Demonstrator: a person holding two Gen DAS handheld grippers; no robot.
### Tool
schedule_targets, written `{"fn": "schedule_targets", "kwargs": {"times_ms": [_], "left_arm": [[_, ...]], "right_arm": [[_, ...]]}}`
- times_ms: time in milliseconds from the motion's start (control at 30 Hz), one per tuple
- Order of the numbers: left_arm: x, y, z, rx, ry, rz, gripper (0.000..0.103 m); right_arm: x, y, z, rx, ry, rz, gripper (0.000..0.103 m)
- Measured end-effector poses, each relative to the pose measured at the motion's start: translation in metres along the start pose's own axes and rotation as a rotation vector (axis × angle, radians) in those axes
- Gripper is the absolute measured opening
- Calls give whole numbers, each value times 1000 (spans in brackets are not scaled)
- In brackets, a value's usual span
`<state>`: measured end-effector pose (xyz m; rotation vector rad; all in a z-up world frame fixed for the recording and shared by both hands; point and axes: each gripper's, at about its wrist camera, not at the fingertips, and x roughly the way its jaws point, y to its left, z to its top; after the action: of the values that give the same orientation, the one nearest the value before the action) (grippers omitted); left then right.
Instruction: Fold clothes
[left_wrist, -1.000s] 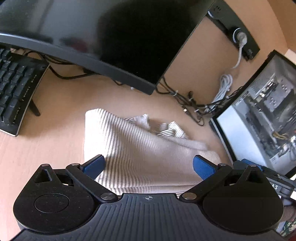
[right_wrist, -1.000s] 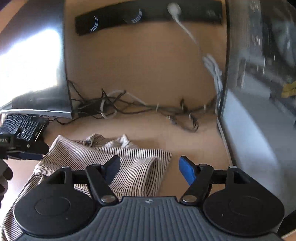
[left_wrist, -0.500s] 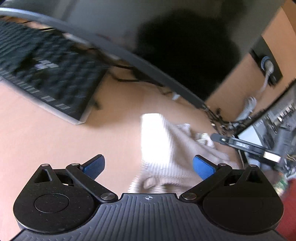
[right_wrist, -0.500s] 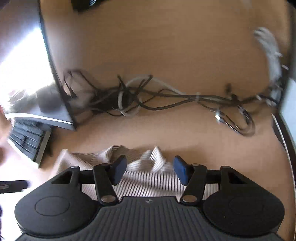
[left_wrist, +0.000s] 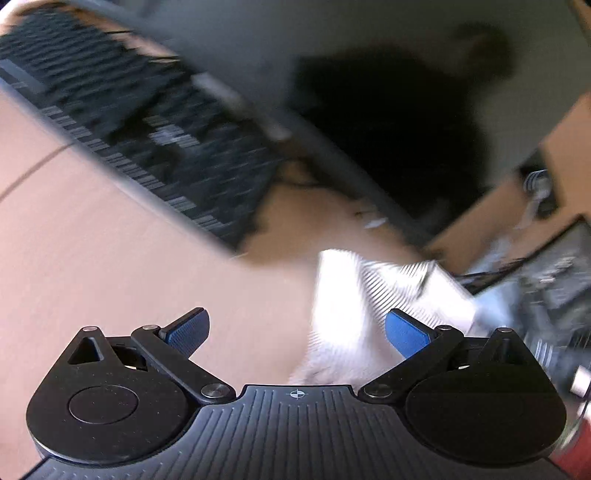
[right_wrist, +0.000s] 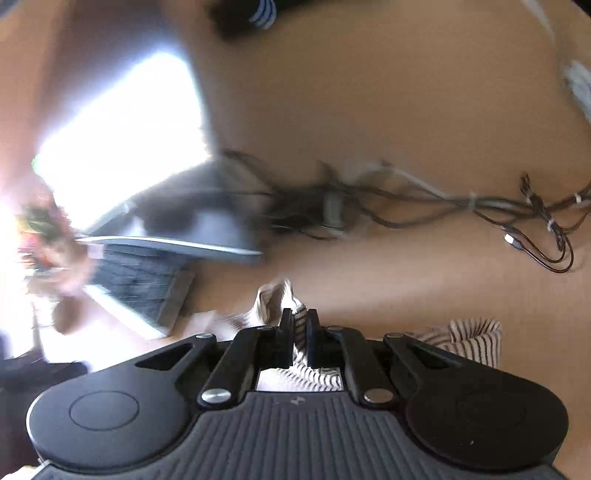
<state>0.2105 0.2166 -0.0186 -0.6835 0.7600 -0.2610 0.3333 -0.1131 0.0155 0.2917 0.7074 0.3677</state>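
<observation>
- Since a second ago the right gripper (right_wrist: 296, 334) has been closing: its jaws, then spread wide above the striped garment (right_wrist: 469, 338), are now pinching a ridge of that cloth between them.
- The left gripper (left_wrist: 295, 332) has been swinging away toward the keyboard (left_wrist: 147, 140); its jaws are standing wide apart and holding nothing, with only bare worktop (left_wrist: 92, 266) and the near edge of the garment between them.
- The striped garment (left_wrist: 369, 306) is lying on the worktop on the side of the keyboard away from the left gripper's open space, bunched and partly doubled over rather than flat. In the left wrist view it is blurred and washed out by light.
- In the right wrist view, one loose striped portion is sticking out to the right of the jaws, and a raised tuft is showing just beyond them, between the jaws and the keyboard (right_wrist: 147, 288).
- The cable tangle (right_wrist: 406, 206) is sitting well beyond the garment, clear of it.
- Judging progress: the fold is looking partway done at best. The cloth is gathered into a rough, lumpy bundle, and no neat edges are showing.
- What seems to be left: carrying the pinched part over, flattening the bundle, and letting go.
</observation>
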Motion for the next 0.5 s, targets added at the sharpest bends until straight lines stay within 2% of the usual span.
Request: {"fn": "schedule_targets", "kwargs": {"times_ms": [100,167,267,367,433,467,500], "left_arm": [[11,-24,10,40,-21,-61,103],[21,-43,14,84,-4,-91,103],[40,-74,11,202,58,-107,103],[54,-97,-1,328,97,-103,103],[58,-106,-12,396,120,-95,85],[57,-108,-17,423,135,-86,68],[56,-108,-23,450,145,-80,62]], "right_arm": [[-19,10,-52,53,120,29,5],[-19,12,-84,78,170,9,5],[-14,9,-118,128,177,-22,5],[-17,13,-132,132,140,-48,5],[-20,17,-139,110,126,-82,5],[-21,18,-142,92,123,-103,5],[-28,20,-143,71,119,-118,5]]}}
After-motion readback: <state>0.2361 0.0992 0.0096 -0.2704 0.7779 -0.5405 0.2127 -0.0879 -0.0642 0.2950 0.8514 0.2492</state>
